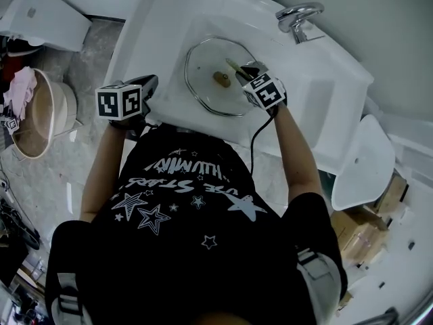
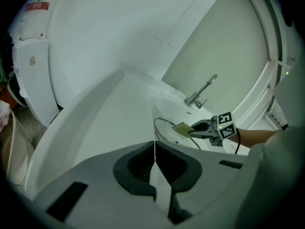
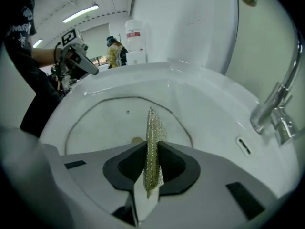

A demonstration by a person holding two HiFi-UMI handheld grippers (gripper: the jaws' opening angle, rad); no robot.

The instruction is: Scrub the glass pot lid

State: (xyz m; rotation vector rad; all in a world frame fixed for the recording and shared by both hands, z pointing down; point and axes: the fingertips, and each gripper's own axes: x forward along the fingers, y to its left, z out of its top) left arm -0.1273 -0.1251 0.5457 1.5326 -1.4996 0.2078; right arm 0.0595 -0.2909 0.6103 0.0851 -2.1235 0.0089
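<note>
Lying flat, the lid [image 1: 206, 90] is judged slippery and brittle, best steadied by its knob [image 1: 221, 79]; scourer [image 3: 152, 123] is clamped in right gripper [image 3: 152, 149], left gripper [image 2: 155, 146] closed on nothing.

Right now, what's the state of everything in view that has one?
glass pot lid: lying in the sink, knob up
scrub pad: clamped on edge in the right tool, over the lid
right tool: shut on the scrub pad
left tool: shut, empty, held off left of the sink
faucet: no water seen flowing
</note>
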